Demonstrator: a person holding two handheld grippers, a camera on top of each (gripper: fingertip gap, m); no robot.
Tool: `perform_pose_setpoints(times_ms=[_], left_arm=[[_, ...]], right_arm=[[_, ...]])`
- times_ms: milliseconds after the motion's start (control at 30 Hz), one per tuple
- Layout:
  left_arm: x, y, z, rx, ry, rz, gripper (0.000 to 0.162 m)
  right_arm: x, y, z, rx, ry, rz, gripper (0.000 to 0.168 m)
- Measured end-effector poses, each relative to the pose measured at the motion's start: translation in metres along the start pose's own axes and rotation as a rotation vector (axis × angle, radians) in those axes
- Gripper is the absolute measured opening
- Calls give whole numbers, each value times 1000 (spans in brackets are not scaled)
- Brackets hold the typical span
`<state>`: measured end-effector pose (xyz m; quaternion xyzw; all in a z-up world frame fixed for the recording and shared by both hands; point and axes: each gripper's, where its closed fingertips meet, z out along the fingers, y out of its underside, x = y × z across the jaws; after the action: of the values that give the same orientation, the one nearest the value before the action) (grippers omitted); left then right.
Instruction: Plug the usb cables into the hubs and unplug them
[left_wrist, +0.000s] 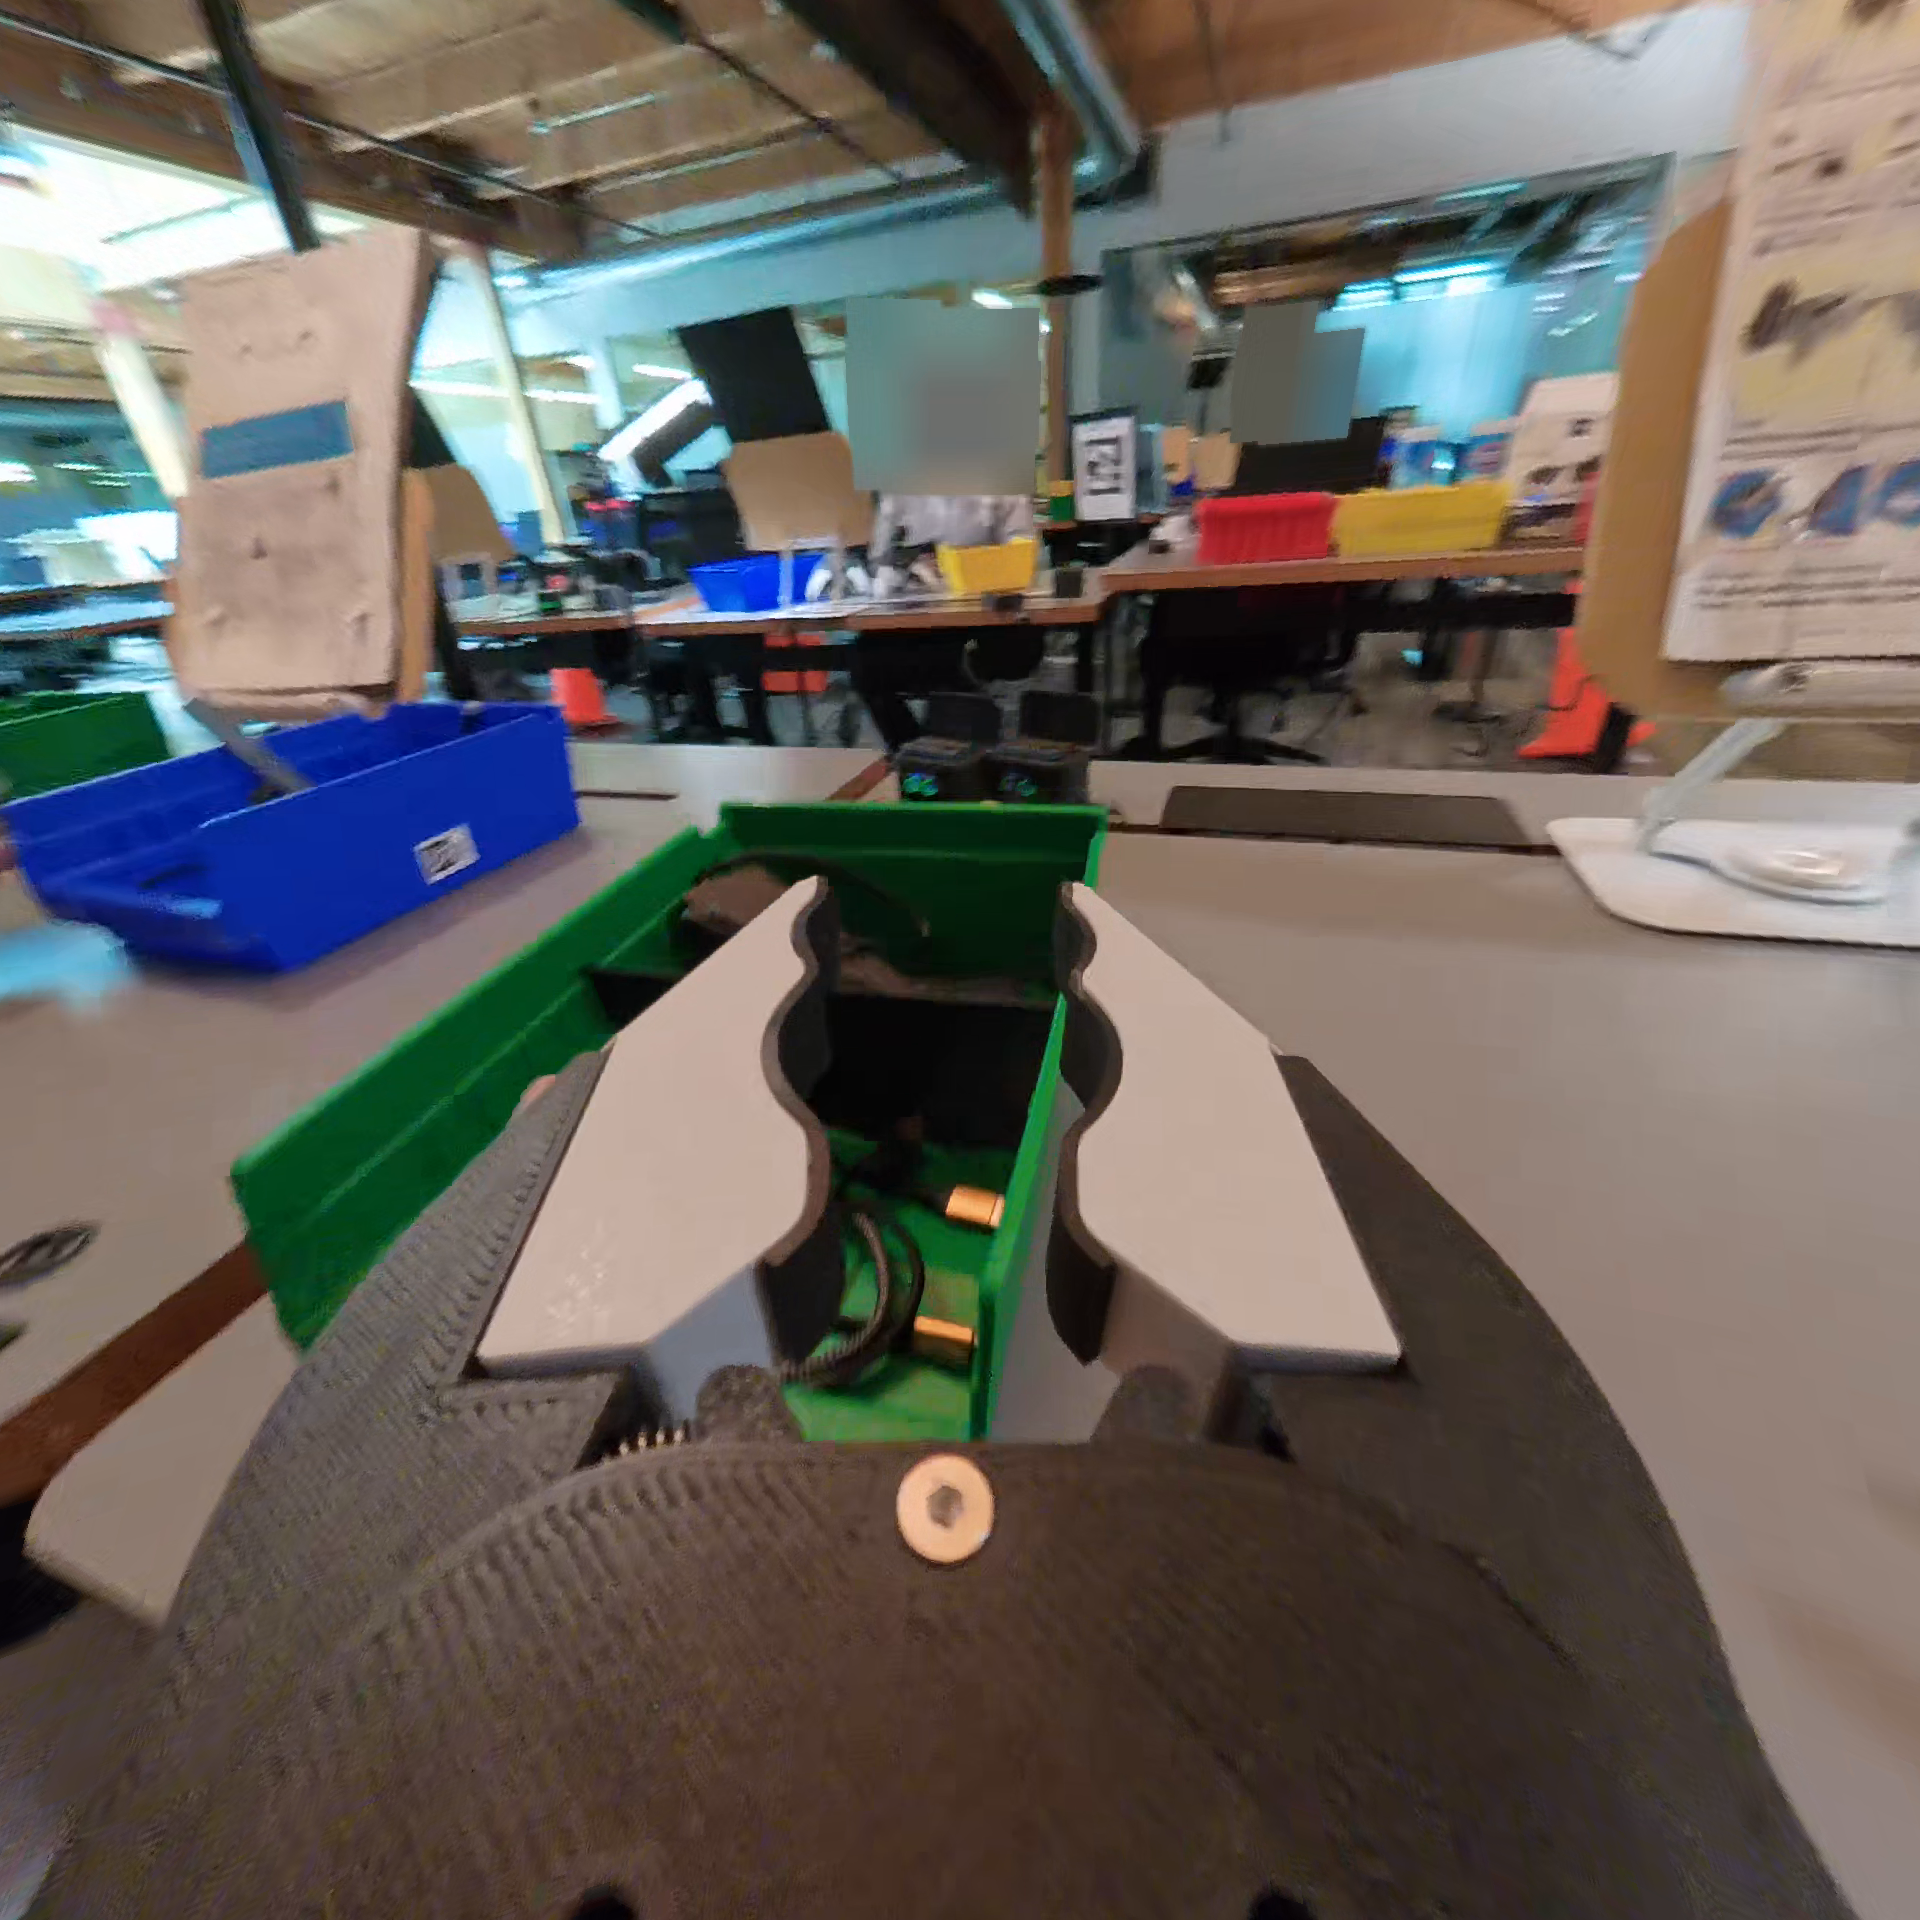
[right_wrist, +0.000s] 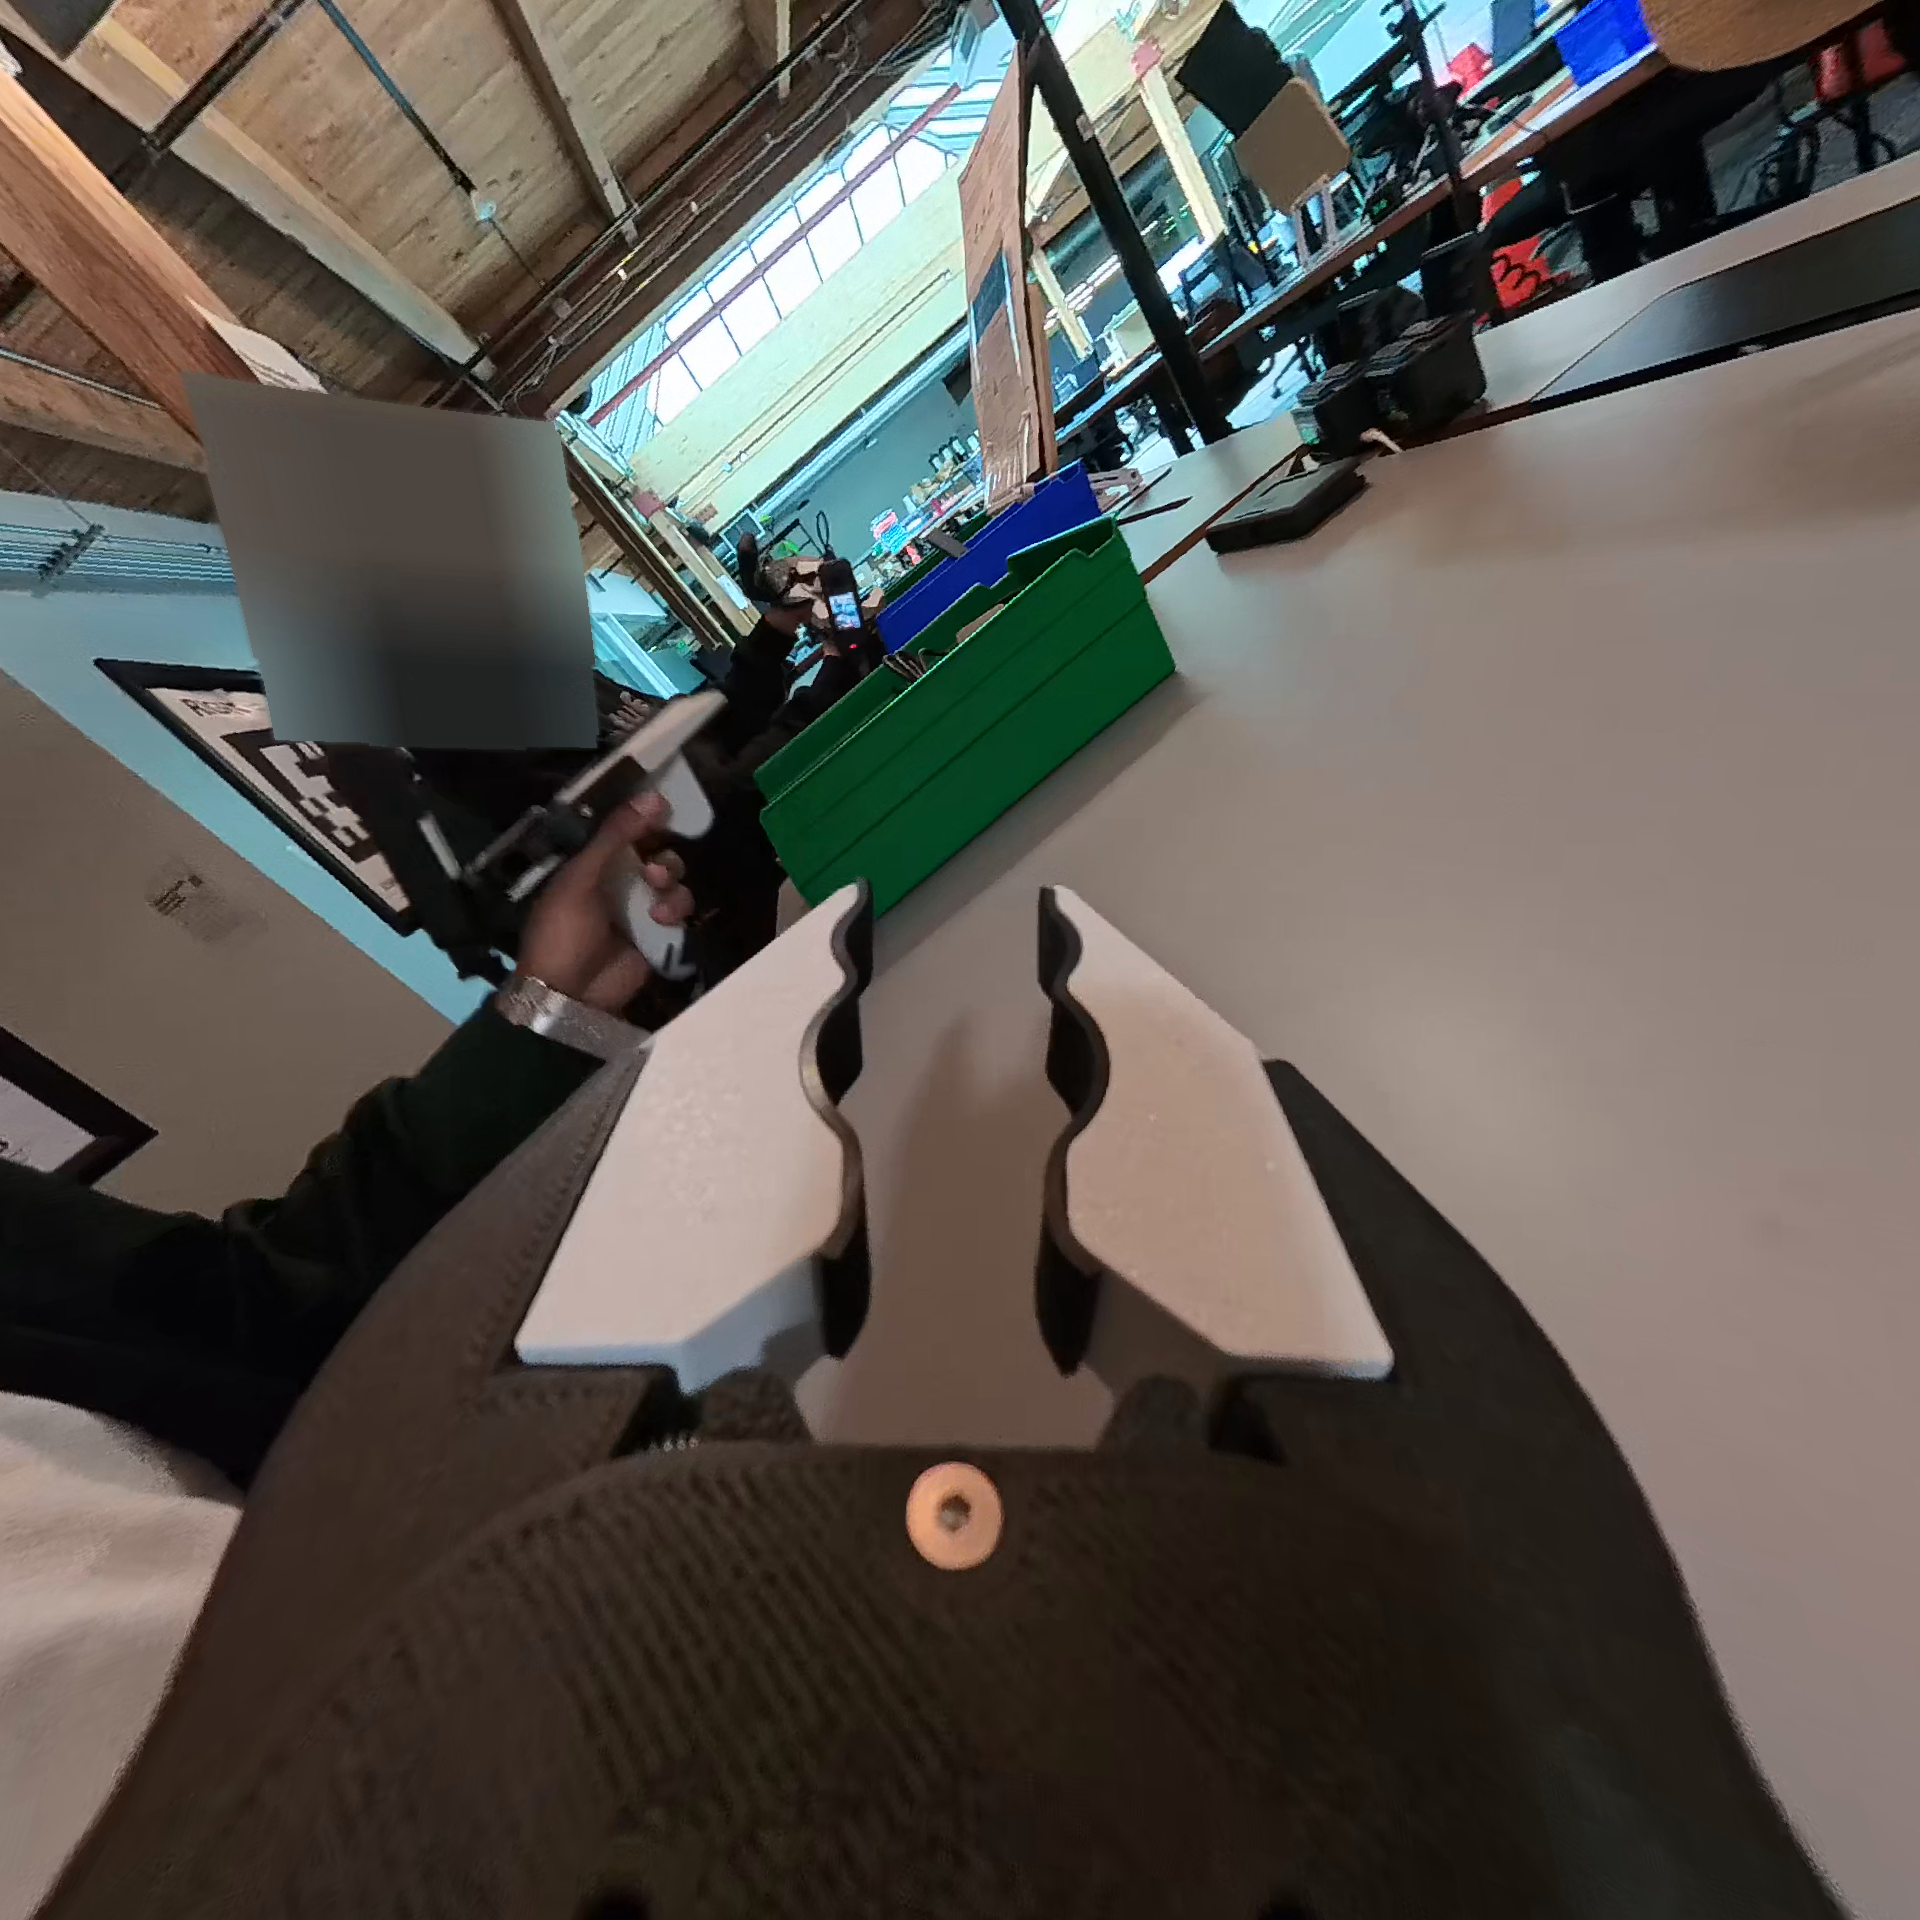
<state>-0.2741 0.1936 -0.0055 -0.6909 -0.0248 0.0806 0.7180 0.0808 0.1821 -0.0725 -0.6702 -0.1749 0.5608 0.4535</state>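
my left gripper (left_wrist: 940, 914) hangs with jaws apart and empty over the green bin (left_wrist: 436, 1101); the cables (left_wrist: 883, 1278) lie coiled between them. my right gripper (right_wrist: 954, 920) gapes over bare tabletop (right_wrist: 1455, 831). risk: pinching a loop, not a plug, drags the tangle.

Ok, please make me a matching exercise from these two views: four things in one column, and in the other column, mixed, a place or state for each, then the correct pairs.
Things:
1. green bin
2. blue bin
3. cables
4. right tongs

Places or states:
A. lying inside the green bin, gold plugs showing
B. open, above bare grey table, holding nothing
C. on the table to the left of the green bin
D. directly under the open left tongs

Pairs: 1-D, 2-C, 3-A, 4-B
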Motion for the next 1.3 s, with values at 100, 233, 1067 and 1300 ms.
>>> perform_pose_setpoints(times_ms=[100, 233, 1067, 1300], left_arm=[[10, -7, 45, -164, 219, 80, 39], [10, 42, 115, -584, 461, 459, 48], [-3, 181, 182, -1232, 1058, 1047, 38], [3, 176, 197, -1068, 986, 1152, 31]], right_arm=[[2, 3, -7, -5, 27, -10, 32], [1, 8, -17, -13, 50, -8, 34], [31, 14, -93, 58, 391, -83, 34], [30, 13, -85, 53, 353, -71, 34]])
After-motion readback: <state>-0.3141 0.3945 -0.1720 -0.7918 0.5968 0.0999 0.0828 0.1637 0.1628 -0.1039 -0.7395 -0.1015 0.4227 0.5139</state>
